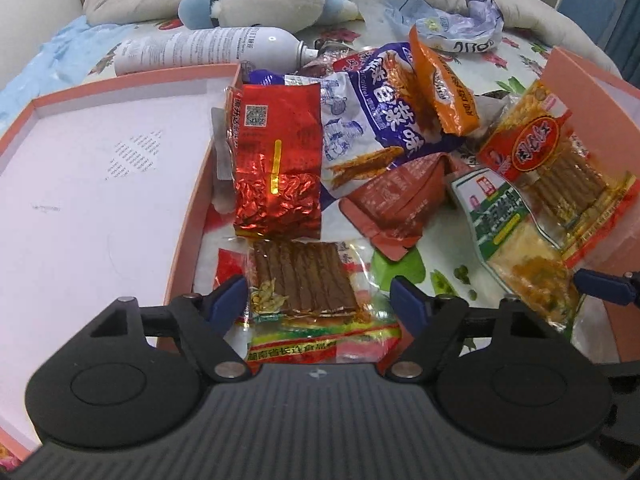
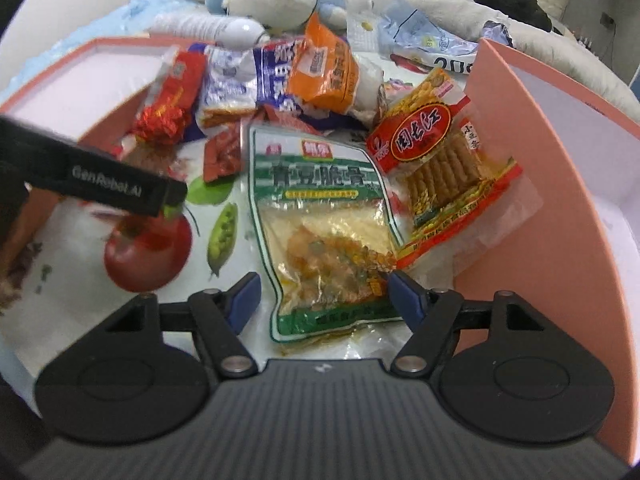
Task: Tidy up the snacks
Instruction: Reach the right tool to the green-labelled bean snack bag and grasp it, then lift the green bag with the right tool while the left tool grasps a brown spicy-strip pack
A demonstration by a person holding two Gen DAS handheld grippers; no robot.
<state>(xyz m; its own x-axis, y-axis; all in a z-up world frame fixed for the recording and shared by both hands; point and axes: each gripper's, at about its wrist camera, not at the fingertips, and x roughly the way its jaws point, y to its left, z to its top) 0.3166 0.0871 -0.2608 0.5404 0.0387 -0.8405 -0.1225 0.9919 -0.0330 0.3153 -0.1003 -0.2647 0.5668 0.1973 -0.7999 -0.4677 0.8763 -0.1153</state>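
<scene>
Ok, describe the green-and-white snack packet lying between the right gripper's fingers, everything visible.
The green-and-white packet is a flat, glossy plastic pouch with a green border, a striped green label panel with printed characters up top, and a clear window below showing yellow-orange pieces with green bits. It lies face up on the fruit-print cloth, its near end between the open fingers of the right gripper, which do not visibly press it. Its right edge is overlapped by the red-and-yellow stick-snack packet; the pink box wall stands further right.

A: The red-and-yellow packet (image 1: 320,336)'s near end is hidden under the left gripper (image 1: 318,300)'s body.

B: And the pink box (image 2: 560,216) runs off the right edge; the printed tomato (image 2: 148,252) is blurred.
</scene>
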